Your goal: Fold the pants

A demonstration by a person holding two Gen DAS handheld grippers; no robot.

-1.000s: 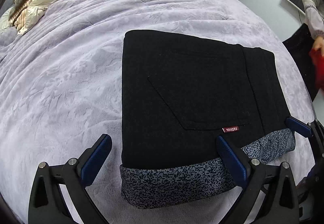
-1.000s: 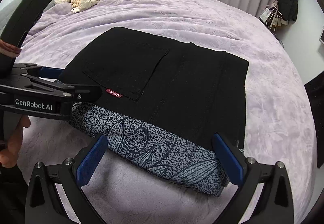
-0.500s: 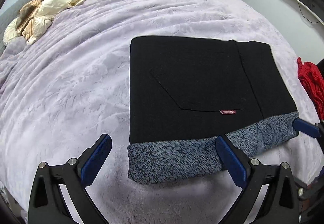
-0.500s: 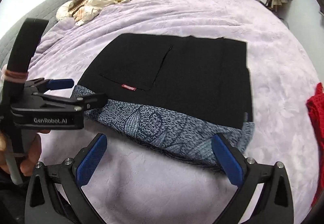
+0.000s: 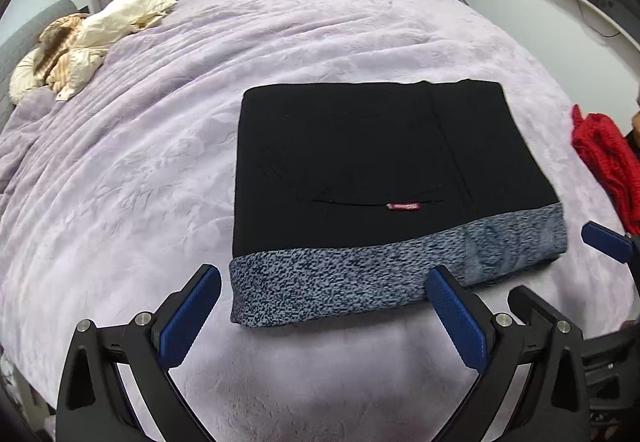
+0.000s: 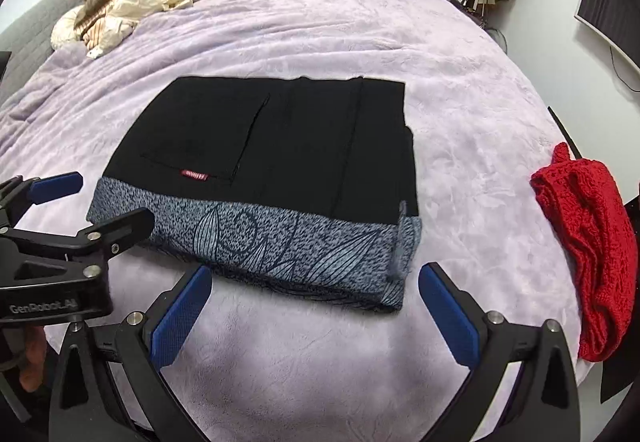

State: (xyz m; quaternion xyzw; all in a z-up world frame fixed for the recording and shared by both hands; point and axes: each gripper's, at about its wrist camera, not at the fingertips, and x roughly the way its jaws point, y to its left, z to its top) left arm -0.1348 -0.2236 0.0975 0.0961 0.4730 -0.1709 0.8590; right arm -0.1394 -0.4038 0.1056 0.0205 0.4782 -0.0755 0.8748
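Here we see the black pants point(image 5: 384, 162) lying folded into a flat rectangle on the lilac bedspread point(image 5: 140, 170), straight ahead of both tongs. The left gripper point(image 5: 324, 308) has its jaws wide apart and holds nothing; its blue pads point(image 5: 192, 316) stand just before the near edge of the pants, without touching it. The right gripper point(image 6: 316, 306) is also wide and empty, and it hangs just before the same edge.

This near edge is a speckled grey band point(image 6: 280, 242) with a leaf drawing, thick and rolled. The far edge and the left edge of the fold look straight, and the corners are quite square. At the right end of the band the layers do not lie fully even. A small red label point(image 6: 195, 175) sits on the pocket, beyond the band.

To the right of the right gripper lies a red knitted garment point(image 6: 592, 242), apart from the pants, with a free strip of bedspread between them. Far beyond the left gripper, cream bedding point(image 5: 80, 42) is heaped. Around the pants the bedspread is bare on all sides.
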